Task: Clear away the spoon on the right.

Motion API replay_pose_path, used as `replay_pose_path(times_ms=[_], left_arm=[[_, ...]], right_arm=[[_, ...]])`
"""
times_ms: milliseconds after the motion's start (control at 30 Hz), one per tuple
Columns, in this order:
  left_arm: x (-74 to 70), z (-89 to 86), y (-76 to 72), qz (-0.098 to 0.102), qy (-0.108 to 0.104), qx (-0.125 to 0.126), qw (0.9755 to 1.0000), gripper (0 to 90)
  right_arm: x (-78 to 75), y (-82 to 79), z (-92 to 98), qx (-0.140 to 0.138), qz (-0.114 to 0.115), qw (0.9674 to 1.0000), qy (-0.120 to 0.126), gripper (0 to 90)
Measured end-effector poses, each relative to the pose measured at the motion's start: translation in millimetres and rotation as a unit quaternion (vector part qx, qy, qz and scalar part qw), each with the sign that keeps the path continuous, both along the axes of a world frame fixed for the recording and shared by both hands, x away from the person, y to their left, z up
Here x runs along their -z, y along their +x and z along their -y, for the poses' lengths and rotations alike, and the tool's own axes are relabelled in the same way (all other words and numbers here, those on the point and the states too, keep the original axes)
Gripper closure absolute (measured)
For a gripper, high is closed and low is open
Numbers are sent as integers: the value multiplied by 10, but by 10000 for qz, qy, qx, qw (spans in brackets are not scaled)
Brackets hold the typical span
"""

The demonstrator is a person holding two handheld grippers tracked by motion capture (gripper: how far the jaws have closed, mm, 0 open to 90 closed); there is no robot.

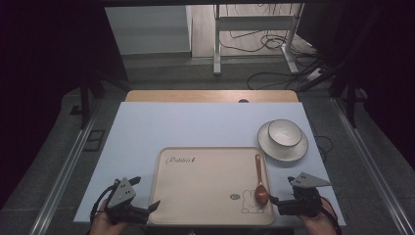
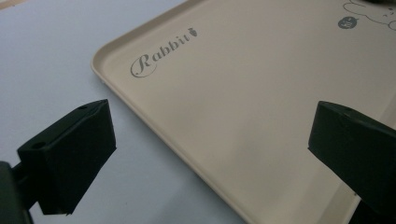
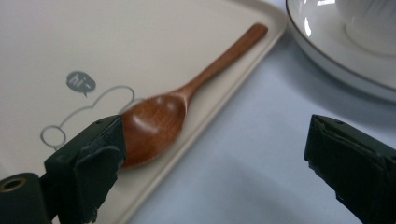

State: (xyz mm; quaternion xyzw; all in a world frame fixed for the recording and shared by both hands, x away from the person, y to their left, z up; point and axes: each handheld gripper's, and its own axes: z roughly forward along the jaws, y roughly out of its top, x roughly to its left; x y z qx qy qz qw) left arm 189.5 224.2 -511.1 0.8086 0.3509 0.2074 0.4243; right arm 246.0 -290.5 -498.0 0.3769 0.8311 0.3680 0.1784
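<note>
dim grey flooring with loose cables surrounds a pale blue bench (image 1: 195,127) that spans the middle of the high view, a strip of wood showing along its far edge. on the bench, low in the centre of the frame, lies a beige tray (image 1: 205,191) printed with the word "rabbit" at its upper left and a line-drawn bunny with a "hi" bubble at its lower right. to the upper right of the tray, apart from it, a white plate (image 1: 293,147) with a dark rim carries a white bowl (image 1: 285,132). at the lower left corner of the tray the left gripper (image 1: 147,196) is held in a hand (image 1: 105,224), its jaws spread wide; in the left gripper view they straddle the tray's edge, touching nothing. at the lower right the right gripper (image 1: 280,195) sits with its jaws likewise spread and empty, held by the other hand (image 1: 318,224). a brown wooden spoon (image 1: 260,182) lies on the tray's right side, bowl end toward the bottom of the frame, handle pointing up; in the right gripper view one jaw sits just beside the spoon's bowl.
</note>
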Motion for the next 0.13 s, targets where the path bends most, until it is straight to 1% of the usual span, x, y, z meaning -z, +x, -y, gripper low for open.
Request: replay_pose_path(times_ms=[33, 133], left_arm=[[-1, 2, 2, 1, -2, 3, 10000, 5], [-1, 8, 9, -15, 14, 1, 10000, 5]], right_arm=[[11, -2, 6, 17, -36, 10000, 2, 43], [17, 5, 10, 63, -37, 10000, 19, 19]])
